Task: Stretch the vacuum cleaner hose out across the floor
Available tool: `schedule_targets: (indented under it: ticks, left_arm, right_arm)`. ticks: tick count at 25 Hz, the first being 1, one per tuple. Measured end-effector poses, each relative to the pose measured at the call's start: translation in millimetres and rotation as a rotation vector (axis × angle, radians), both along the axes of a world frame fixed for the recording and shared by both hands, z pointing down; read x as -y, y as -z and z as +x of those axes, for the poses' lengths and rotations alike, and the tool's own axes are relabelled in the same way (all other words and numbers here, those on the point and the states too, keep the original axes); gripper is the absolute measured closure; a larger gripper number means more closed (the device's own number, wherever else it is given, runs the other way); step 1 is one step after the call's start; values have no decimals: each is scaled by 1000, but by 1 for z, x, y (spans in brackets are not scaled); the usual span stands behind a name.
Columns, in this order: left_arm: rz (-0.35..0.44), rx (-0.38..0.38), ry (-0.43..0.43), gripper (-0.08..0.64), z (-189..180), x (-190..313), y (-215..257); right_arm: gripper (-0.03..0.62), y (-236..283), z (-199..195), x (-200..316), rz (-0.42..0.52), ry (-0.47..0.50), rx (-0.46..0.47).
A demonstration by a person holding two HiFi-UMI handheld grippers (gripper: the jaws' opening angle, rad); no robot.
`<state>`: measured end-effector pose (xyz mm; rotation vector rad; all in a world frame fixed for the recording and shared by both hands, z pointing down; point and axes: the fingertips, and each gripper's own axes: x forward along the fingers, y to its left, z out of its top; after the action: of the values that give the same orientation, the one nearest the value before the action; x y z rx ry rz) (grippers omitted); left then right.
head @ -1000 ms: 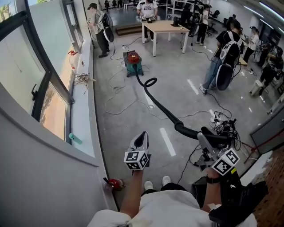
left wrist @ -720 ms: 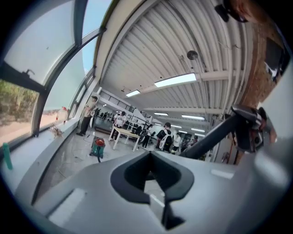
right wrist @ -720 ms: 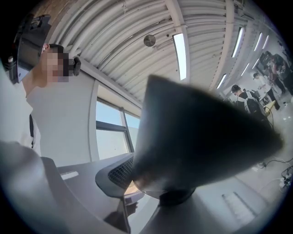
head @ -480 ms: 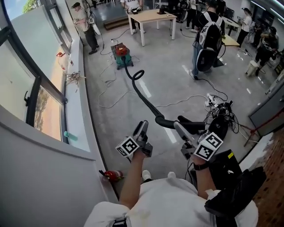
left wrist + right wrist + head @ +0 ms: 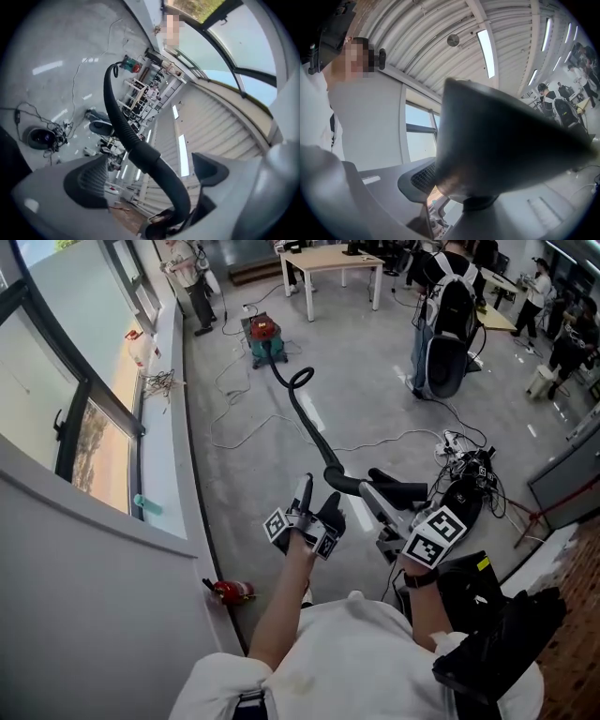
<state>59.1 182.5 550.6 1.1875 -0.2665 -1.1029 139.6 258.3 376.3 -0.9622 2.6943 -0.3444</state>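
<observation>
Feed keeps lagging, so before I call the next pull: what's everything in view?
vacuum cleaner: one, red and teal, far floor near window wall
hose: one, black, runs from vacuum cleaner to both grippers
table: one, wooden top, white legs, beyond vacuum cleaner
cables: several, pale, loose on floor left of hose
red canister: one, floor at wall, near left
people: several, standing, far end and right
left gripper: one, grey, jaws just been opening, hose between them
right gripper: one, grey, shut on hose end

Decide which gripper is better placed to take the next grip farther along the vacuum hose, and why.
The left gripper: its jaws have just been opening and stand wide with the vacuum hose between them, not gripped. The right gripper is already clamped on the hose's end.
</observation>
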Motion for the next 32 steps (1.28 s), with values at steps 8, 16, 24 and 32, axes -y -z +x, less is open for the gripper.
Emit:
schedule_targets:
  ticks: [8, 16, 24, 32]
  left_arm:
    - [118, -275, -35, 247, 10, 7, 61]
    - [31, -266, -28, 362, 10, 8, 71]
    - [-20, -201, 86, 408, -18, 21, 60]
    - [-205, 159, 84, 409, -56, 30, -16]
  right_arm:
    - [456, 2, -23, -6, -17, 20, 11]
    - [454, -5, 1, 0, -90, 18, 213]
    - [258, -78, 39, 1, -285, -88, 170]
    - [196, -90, 48, -10, -204, -73, -146]
